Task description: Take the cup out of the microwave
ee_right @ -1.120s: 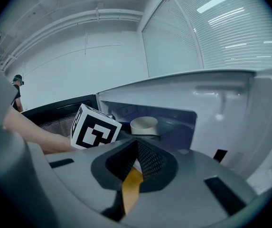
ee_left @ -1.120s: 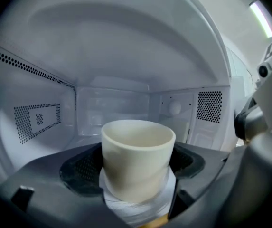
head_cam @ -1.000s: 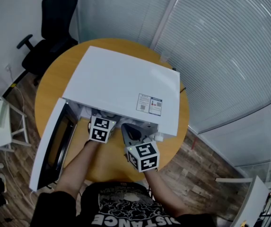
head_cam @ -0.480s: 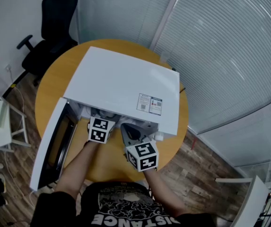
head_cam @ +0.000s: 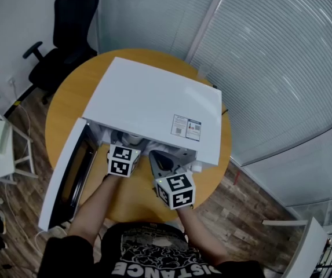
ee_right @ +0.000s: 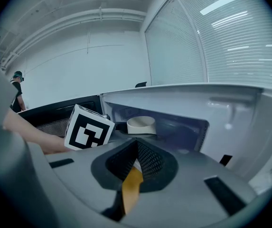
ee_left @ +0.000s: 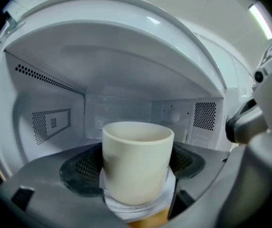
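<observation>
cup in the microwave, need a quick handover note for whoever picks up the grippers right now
Grippers: the left gripper is inside the microwave, jaws wide, one on each side of the cup; I cannot tell whether they press on it. The right gripper has its jaws together and empty, and is held outside the opening above the table.
Things: the cup stands upright inside the cavity.
Done: the door stands open at the left, and the left gripper is placed around the cup.
Left: make sure the grip is firm, then draw the cup out.
</observation>
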{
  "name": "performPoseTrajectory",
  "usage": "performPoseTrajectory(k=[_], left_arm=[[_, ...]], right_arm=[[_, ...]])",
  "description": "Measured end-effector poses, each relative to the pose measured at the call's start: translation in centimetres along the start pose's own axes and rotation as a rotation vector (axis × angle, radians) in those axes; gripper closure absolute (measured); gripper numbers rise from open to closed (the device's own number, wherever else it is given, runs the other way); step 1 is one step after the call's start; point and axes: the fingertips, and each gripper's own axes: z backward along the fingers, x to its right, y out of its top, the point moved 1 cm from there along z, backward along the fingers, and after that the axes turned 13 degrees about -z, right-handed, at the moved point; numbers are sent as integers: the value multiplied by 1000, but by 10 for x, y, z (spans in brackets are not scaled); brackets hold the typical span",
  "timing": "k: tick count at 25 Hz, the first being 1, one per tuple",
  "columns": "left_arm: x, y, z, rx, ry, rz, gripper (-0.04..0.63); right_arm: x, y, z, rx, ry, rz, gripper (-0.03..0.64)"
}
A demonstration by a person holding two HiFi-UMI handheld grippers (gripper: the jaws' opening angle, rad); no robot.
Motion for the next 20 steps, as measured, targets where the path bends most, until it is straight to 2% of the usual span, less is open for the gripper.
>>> performPoseTrajectory(k=[20], left_arm=[[10,3,42,14,70,19,169]], right_arm=[[-13,2,21,19,80,28,601]])
